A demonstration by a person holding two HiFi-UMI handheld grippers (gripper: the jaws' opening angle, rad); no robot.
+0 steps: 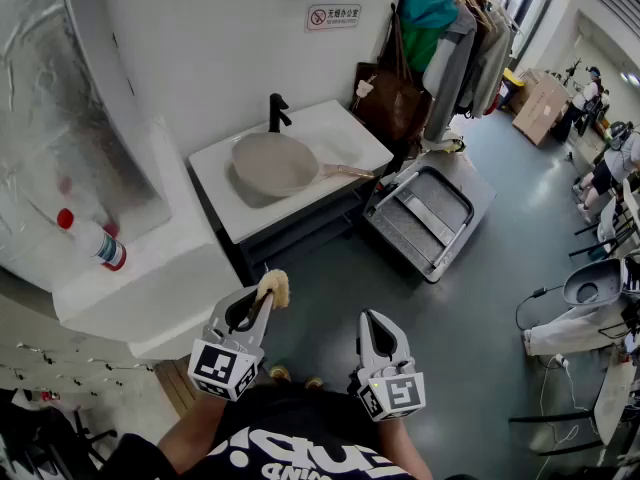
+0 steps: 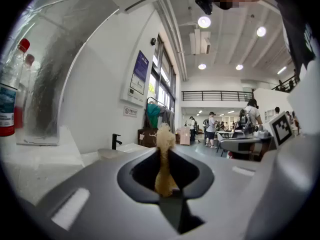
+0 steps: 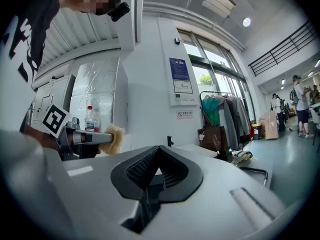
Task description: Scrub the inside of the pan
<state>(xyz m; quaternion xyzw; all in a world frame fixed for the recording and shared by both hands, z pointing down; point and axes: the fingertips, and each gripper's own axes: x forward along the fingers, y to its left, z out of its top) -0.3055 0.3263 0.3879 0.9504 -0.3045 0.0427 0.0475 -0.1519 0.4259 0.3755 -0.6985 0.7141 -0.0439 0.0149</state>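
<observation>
Currently in the left gripper (image 1: 262, 301): a tan, fuzzy scrubbing pad (image 1: 274, 287), its fluffy end sticking out past the jaw tips.
Left jaws: closed onto the pad. In the left gripper view the pad (image 2: 165, 176) runs up through the narrow gap between them.
Right gripper (image 1: 373, 319): jaws drawn fully together, ribbed pads (image 3: 142, 170) meeting, nothing between them.
Grippers to each other: side by side just in front of the person's chest, apart from one another, both pointing roughly level.
Pan (image 1: 275, 163): beige, open side up, resting in the white basin counter (image 1: 345, 128). Its handle points to the right in the head view, and a black tap (image 1: 277, 113) stands just behind it.
Pan to grippers: well apart from both and touched by neither. It lies ahead of them across a stretch of grey floor (image 1: 330, 268), about in line with the left gripper and off to the left of the right one.
Nearby: a red-capped bottle (image 1: 95, 240) on the white ledge at the left, and a grey cart (image 1: 430, 213) leaning beside the counter.
</observation>
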